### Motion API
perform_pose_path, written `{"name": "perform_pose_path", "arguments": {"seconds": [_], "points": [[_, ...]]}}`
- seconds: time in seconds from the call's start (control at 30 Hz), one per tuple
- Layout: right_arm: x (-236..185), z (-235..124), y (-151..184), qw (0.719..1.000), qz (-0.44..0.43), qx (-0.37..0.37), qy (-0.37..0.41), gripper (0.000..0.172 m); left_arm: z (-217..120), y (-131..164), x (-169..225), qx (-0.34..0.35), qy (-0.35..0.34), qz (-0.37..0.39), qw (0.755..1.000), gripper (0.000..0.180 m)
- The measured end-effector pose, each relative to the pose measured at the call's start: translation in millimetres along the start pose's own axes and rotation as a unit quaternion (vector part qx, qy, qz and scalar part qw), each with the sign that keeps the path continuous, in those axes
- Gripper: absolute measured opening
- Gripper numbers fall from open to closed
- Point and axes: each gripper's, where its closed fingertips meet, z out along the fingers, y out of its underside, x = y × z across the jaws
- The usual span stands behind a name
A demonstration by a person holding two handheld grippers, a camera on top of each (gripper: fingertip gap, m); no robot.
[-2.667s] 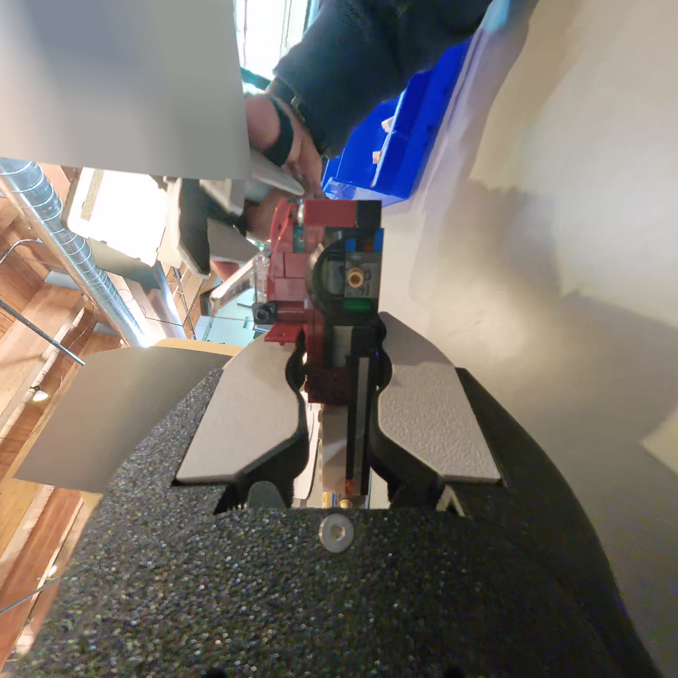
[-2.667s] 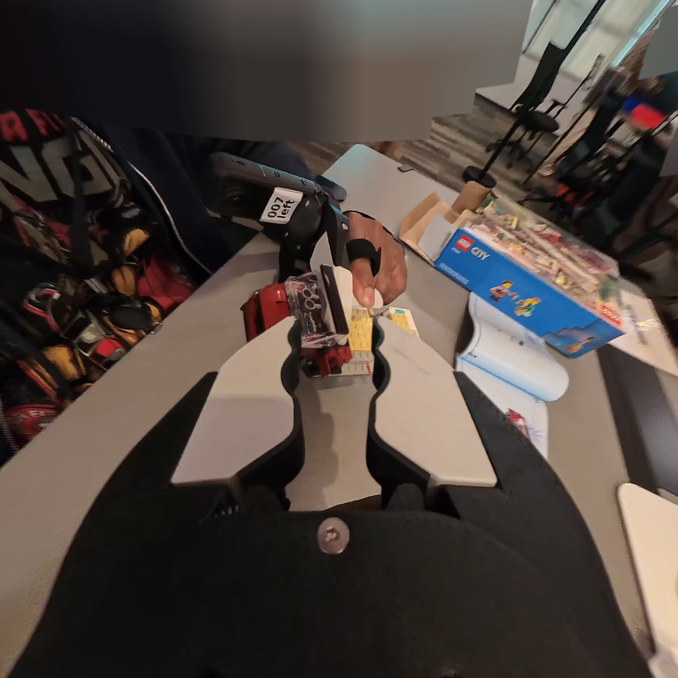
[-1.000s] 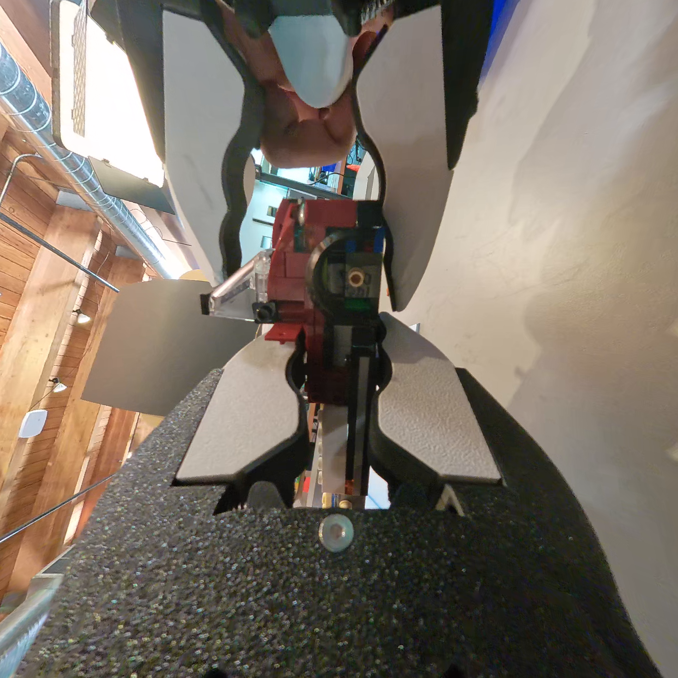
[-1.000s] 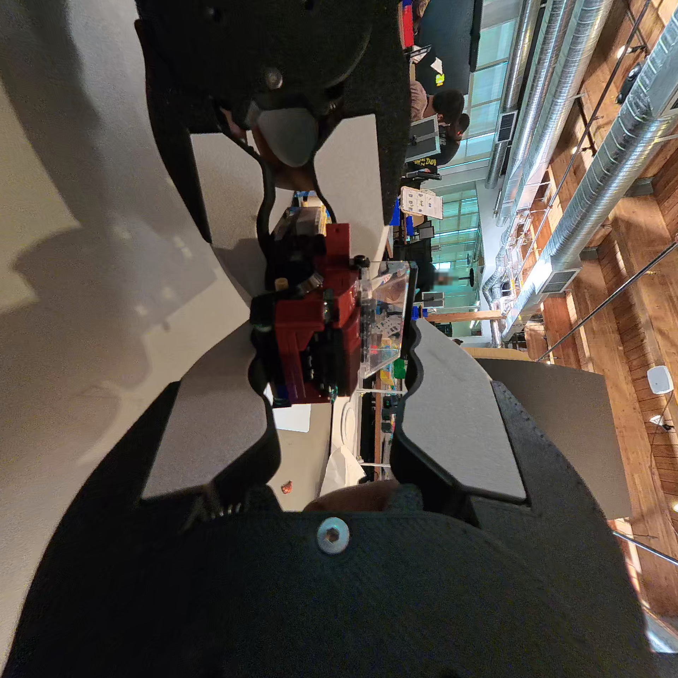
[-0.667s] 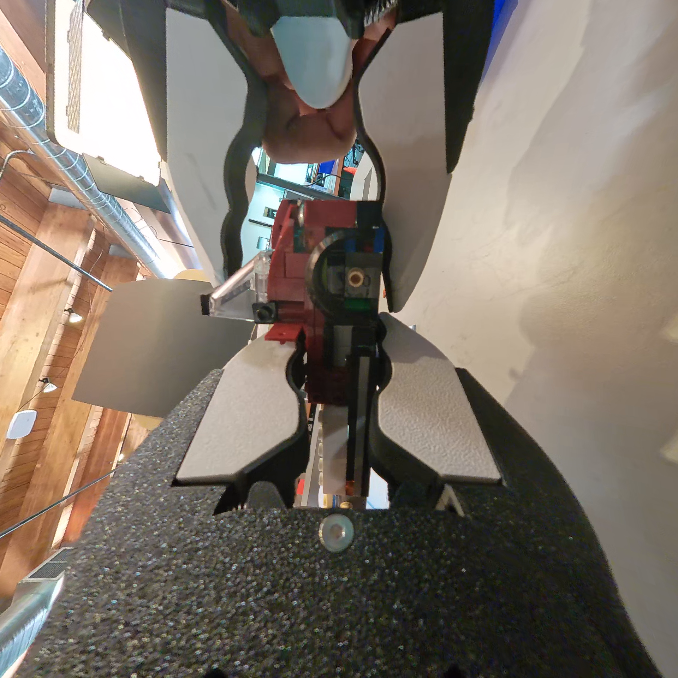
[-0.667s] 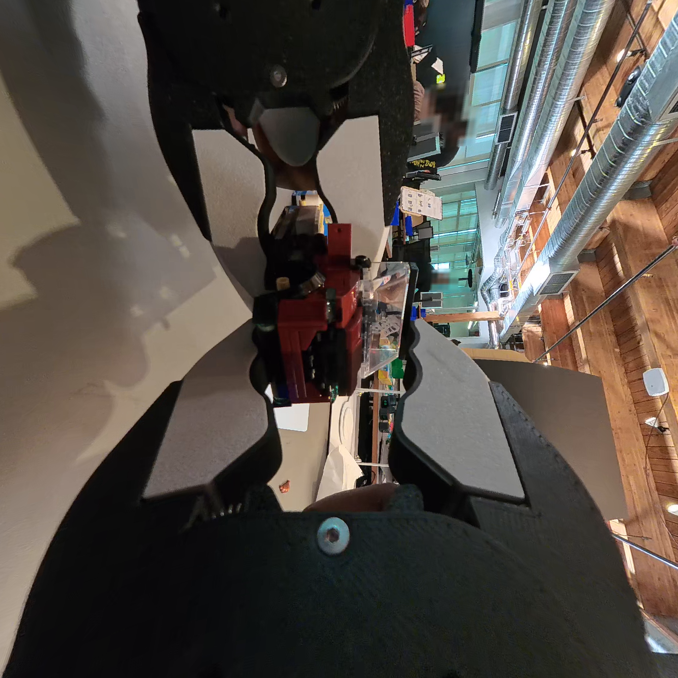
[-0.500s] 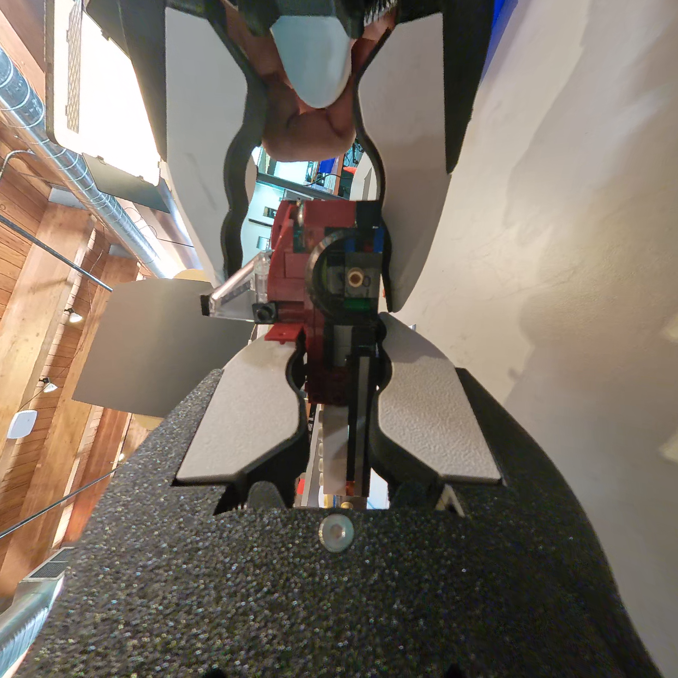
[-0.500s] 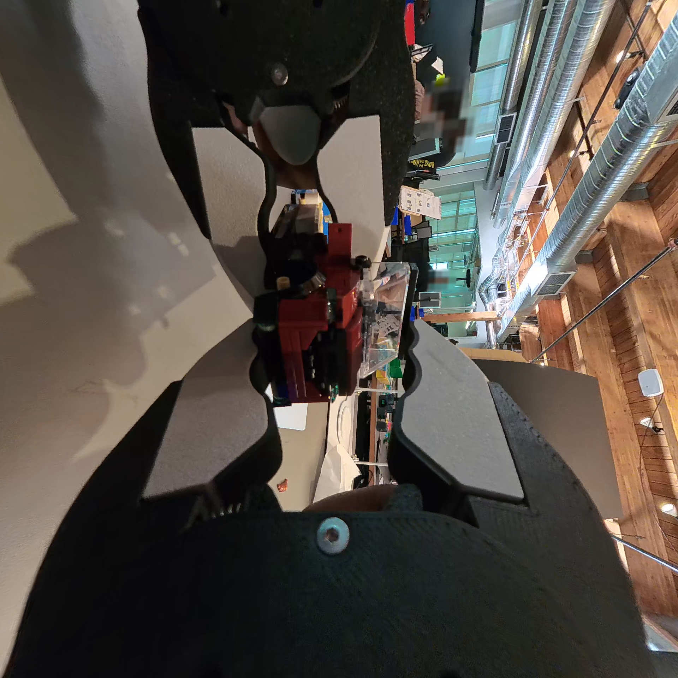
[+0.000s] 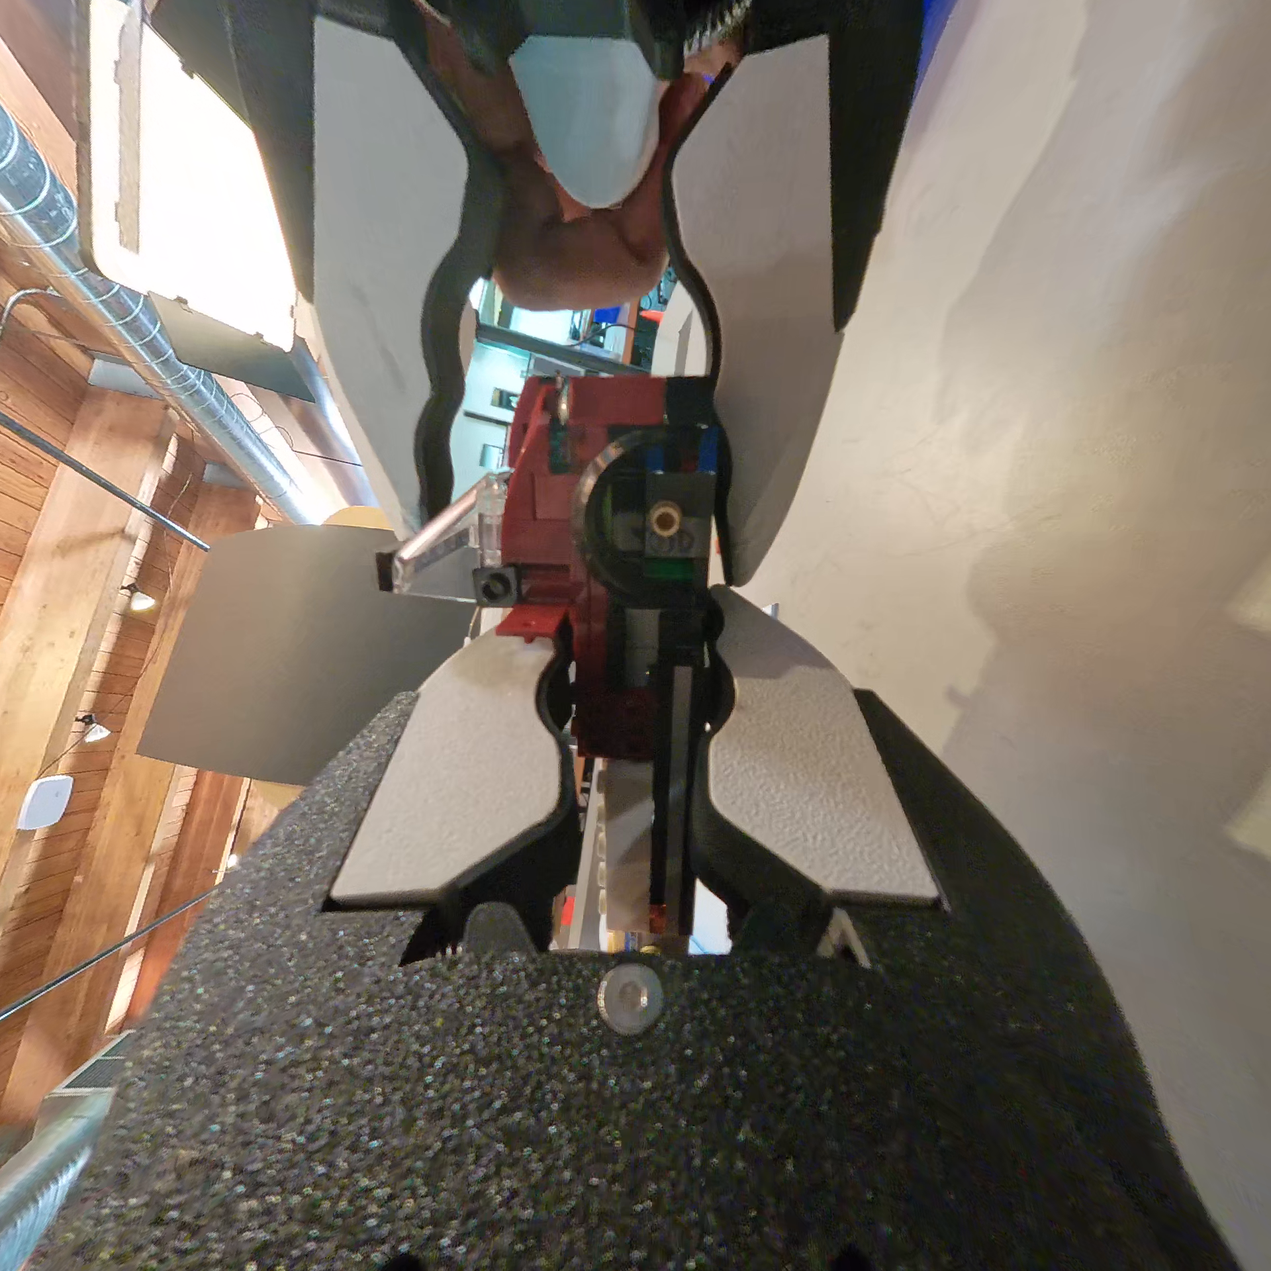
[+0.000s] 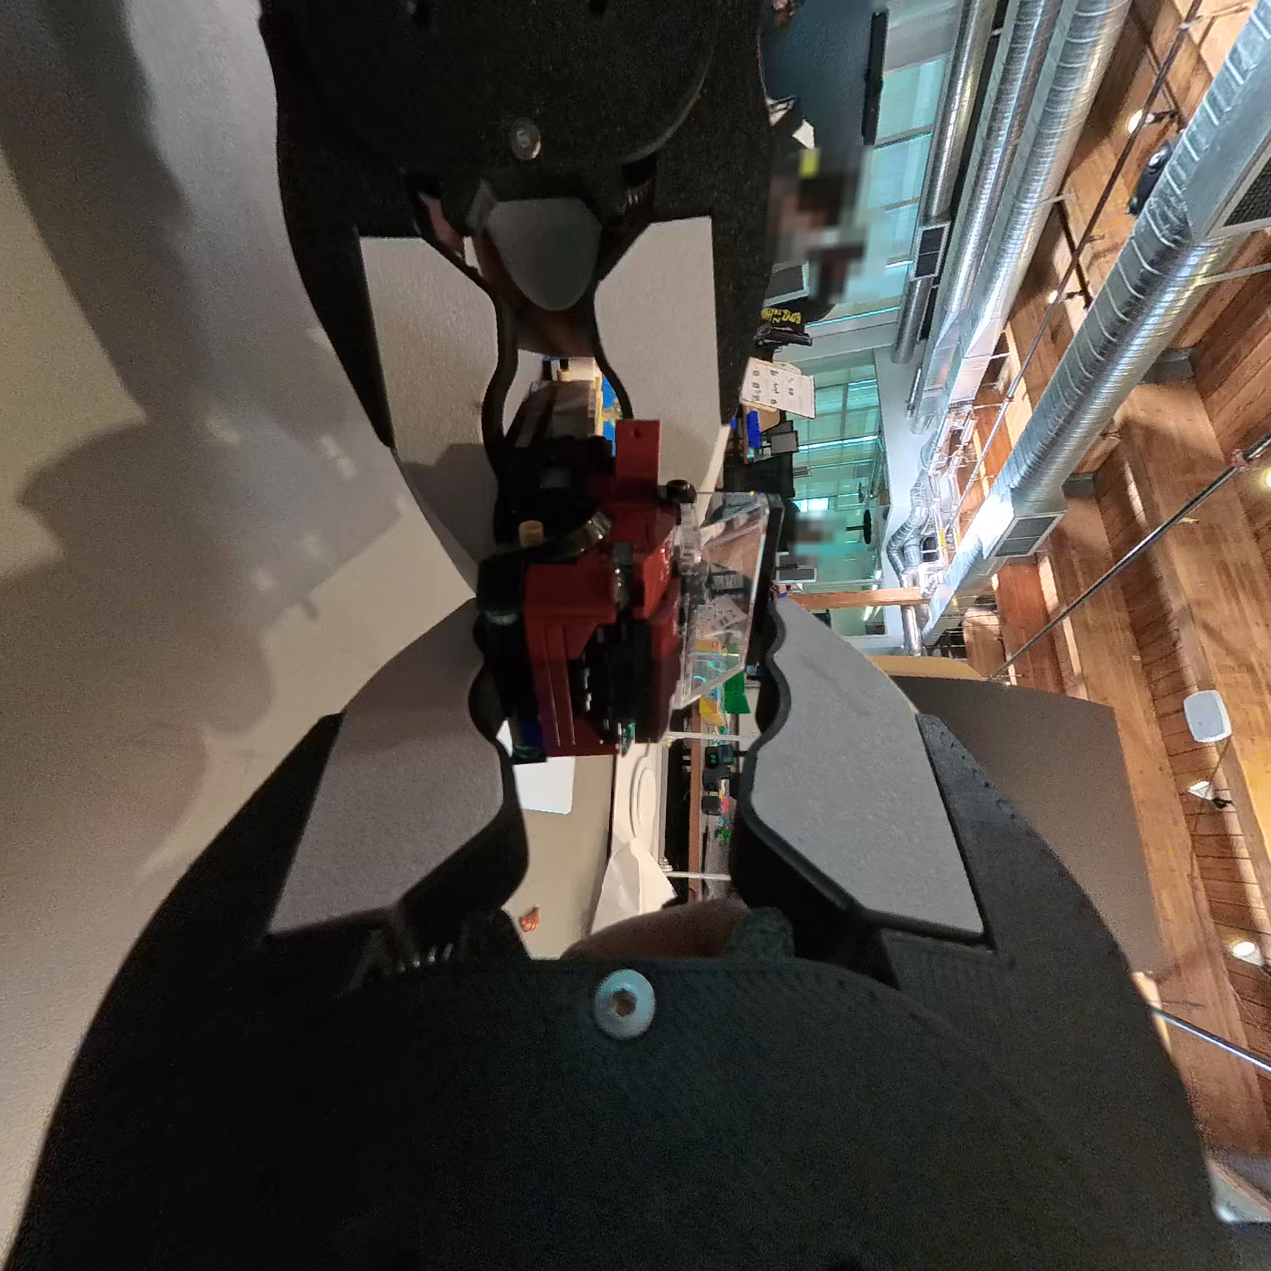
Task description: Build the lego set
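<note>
A dark red and black toy brick vehicle with a clear plastic windscreen (image 9: 605,550) is the landmark, held on its side above the pale grey bench (image 9: 1031,481). On its left in the right wrist view, the bench lies in shadow. The left gripper (image 9: 636,674) has its jaws narrowly set, pads pressed on the vehicle's slim rear end. The right gripper (image 10: 626,660) has its jaws wide, clamped across the vehicle's body from underside to windscreen edge. To its right, wooden ceiling and silver ducts (image 10: 1100,344) show.
</note>
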Motion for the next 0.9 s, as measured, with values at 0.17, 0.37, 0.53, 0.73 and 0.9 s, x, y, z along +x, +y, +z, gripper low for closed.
{"name": "perform_pose_path", "arguments": {"seconds": [0.17,0.37,0.53,0.73,0.9], "points": [[-5.6,-1.8,-5.1,1.0,-0.012,0.021,-0.013,0.077,2.5,0.7,7.7,-0.007,0.027,-0.005,1.0,0.035],[-9.5,0.9,-0.4,1.0,0.0,0.021,-0.024,0.074,4.8,3.3,12.9,-0.021,0.057,-0.022,0.998,0.034],[-11.2,1.4,1.0,0.999,0.008,0.022,-0.034,0.073,4.8,3.0,15.5,-0.021,0.069,-0.032,0.997,0.034],[-11.5,2.6,1.2,0.999,0.008,0.022,-0.031,0.072,4.4,3.8,15.6,-0.02,0.07,-0.03,0.997,0.034],[-11.4,2.6,0.6,0.999,0.005,0.023,-0.03,0.072,3.7,3.8,15.8,-0.02,0.066,-0.03,0.997,0.034]]}}
